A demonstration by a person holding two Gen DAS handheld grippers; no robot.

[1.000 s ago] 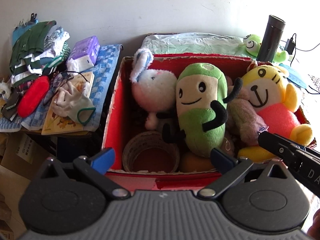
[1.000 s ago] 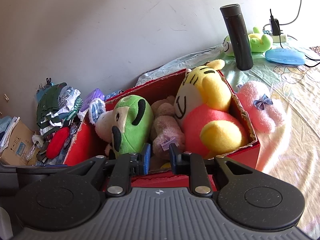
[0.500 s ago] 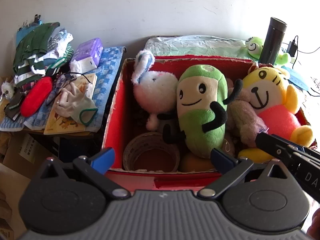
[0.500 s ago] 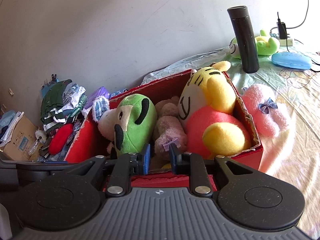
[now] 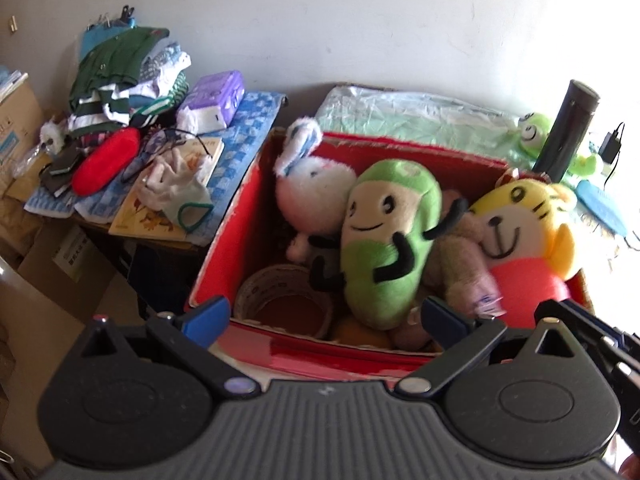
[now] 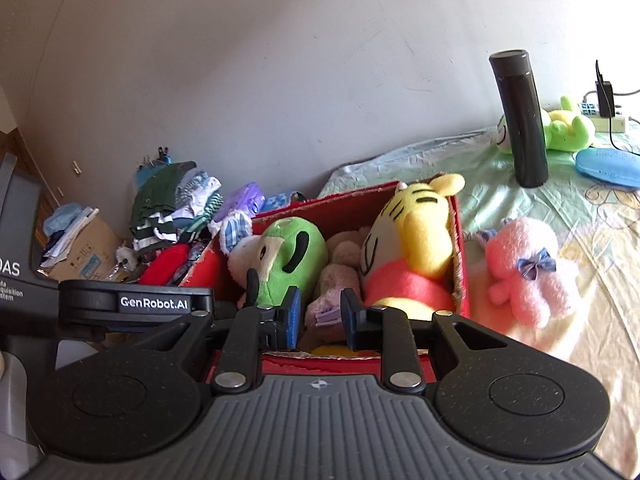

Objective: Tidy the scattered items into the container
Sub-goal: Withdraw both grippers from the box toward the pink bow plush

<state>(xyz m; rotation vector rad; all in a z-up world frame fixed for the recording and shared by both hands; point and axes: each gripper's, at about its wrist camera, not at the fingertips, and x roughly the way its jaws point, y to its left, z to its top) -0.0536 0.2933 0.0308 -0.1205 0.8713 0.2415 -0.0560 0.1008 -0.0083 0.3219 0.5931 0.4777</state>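
Note:
A red cardboard box (image 5: pixel 224 240) holds a white bunny plush (image 5: pixel 312 192), a green pea plush (image 5: pixel 388 236), a brown plush (image 5: pixel 460 264), a yellow tiger plush (image 5: pixel 524 236) and a tape roll (image 5: pixel 280 300). My left gripper (image 5: pixel 324 314) is open and empty, at the box's near rim. My right gripper (image 6: pixel 319 316) is narrowly open and empty, at the near rim of the box (image 6: pixel 460 264). A pink plush (image 6: pixel 528 272) lies on the bed to the right of the box. A green frog plush (image 6: pixel 568 128) lies at the back.
A black flask (image 6: pixel 520 120) stands on the bedsheet (image 6: pixel 400 160) behind the box. A blue case (image 6: pixel 608 162) and a charger with cables (image 6: pixel 606 96) lie at the far right. A side table (image 5: pixel 160 184) at left holds folded clothes, tissues and a book. Cardboard boxes (image 5: pixel 24 120) stand further left.
Both grippers have pulled back and risen a little, so the box sits lower and smaller in both views. The right gripper's jaws have opened slightly. The plush toys have not moved.

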